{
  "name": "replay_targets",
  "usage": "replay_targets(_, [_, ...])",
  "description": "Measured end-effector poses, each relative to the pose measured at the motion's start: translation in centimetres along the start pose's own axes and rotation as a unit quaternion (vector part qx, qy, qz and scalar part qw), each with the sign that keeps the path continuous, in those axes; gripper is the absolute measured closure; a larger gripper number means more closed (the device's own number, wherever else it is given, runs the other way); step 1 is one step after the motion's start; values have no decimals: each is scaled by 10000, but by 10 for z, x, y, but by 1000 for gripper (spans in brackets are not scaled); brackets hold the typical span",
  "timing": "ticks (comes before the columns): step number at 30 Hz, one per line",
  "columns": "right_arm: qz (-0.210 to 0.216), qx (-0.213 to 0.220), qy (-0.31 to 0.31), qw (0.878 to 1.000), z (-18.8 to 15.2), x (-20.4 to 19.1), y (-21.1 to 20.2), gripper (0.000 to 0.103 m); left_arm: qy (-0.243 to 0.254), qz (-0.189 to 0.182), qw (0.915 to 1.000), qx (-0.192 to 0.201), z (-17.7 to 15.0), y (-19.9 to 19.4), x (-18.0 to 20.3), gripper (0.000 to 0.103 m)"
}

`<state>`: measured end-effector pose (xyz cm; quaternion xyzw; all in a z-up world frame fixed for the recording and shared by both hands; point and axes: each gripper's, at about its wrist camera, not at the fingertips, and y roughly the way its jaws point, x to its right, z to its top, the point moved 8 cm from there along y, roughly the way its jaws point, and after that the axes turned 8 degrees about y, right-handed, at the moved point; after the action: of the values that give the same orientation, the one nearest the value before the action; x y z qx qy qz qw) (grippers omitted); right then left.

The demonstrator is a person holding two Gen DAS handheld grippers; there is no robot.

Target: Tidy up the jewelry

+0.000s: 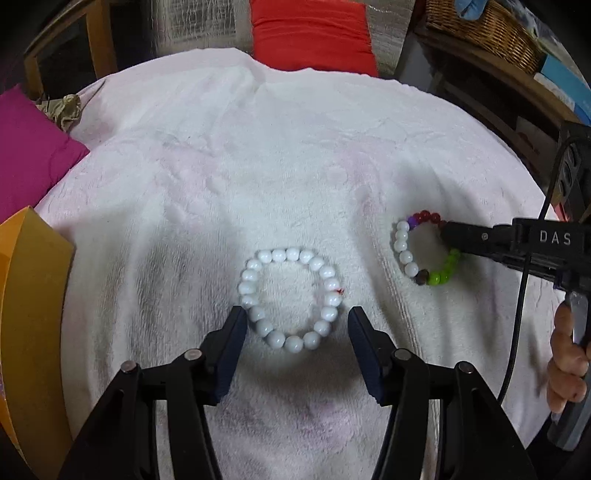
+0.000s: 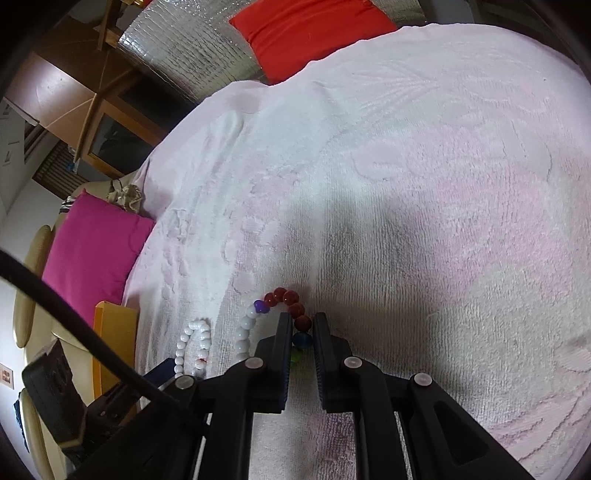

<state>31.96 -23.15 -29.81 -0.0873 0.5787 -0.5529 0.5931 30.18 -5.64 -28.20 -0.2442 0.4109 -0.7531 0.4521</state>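
A white bead bracelet (image 1: pixel 290 299) lies flat on the white towel (image 1: pixel 258 166). My left gripper (image 1: pixel 295 317) is open, its fingers on either side of the bracelet's near half. A multicoloured bead bracelet (image 1: pixel 424 251) with white, red, purple and green beads lies to the right. My right gripper (image 1: pixel 448 236) reaches in from the right and is shut on its right side. In the right wrist view the gripper (image 2: pixel 302 325) pinches the red and blue beads of the multicoloured bracelet (image 2: pixel 280 306). The white bracelet (image 2: pixel 194 345) shows at the lower left.
An orange box (image 1: pixel 26 314) stands at the towel's left edge, also in the right wrist view (image 2: pixel 110 339). A magenta cushion (image 1: pixel 29 155) lies at the far left and a red cushion (image 1: pixel 310 33) at the back. A wicker basket (image 1: pixel 480 29) sits on shelves at the back right.
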Motion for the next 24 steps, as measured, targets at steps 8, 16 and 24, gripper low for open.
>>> replay_targets(8, [-38,51,-95,9999,-1,-2,-1,90,-125,40,9998,177,10,1,-3,93])
replay_targets(16, [346,276,-386,9983,-1,-23,-15,90,-311,-114,9987,396,13,-15,-11,94])
replay_targets(24, [849,480,-582,9935,-2,-43,-31,90,-372,-213,9964,730,19,-40,-12,94])
